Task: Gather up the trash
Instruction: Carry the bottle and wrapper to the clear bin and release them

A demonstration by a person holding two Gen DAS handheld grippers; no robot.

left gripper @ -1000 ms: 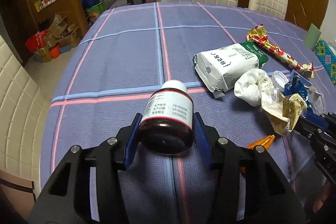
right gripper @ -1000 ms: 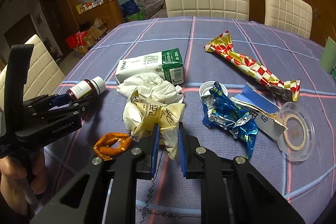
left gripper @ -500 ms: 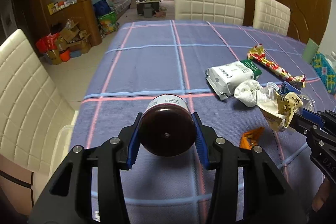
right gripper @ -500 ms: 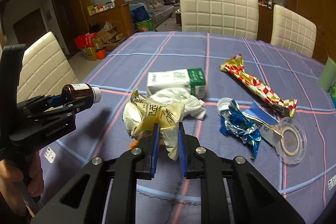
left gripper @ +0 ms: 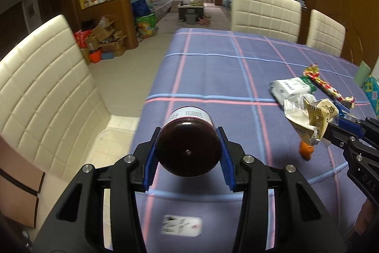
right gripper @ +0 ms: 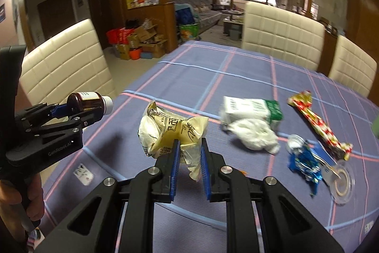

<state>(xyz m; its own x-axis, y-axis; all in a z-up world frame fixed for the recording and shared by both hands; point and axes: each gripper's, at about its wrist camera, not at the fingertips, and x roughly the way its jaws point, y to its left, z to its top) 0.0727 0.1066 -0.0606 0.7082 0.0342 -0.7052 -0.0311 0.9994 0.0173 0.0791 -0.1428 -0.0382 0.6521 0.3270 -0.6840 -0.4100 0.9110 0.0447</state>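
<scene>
My left gripper [left gripper: 188,152] is shut on a brown bottle [left gripper: 188,148] with a white label, held lying level above the table's near left corner; it also shows in the right wrist view [right gripper: 87,103] with its white cap. My right gripper [right gripper: 189,153] is shut on a crumpled yellow-white wrapper [right gripper: 170,132], lifted above the table; the wrapper also shows in the left wrist view [left gripper: 310,115]. On the purple checked tablecloth [right gripper: 236,82] lie a white-green carton [right gripper: 251,108], a white tissue wad [right gripper: 255,136], a blue foil wrapper [right gripper: 305,163] and a red-gold wrapper [right gripper: 317,122].
A clear plastic lid [right gripper: 341,181] lies at the right. An orange scrap [left gripper: 306,151] lies under the held wrapper. Cream chairs stand at the left [left gripper: 47,96] and far side [left gripper: 265,11]. Boxes and bags [left gripper: 101,39] are piled on the floor.
Both grippers have pulled back and risen from the table with their loads. The bottle and the wrapper are now farther from the remaining trash.
</scene>
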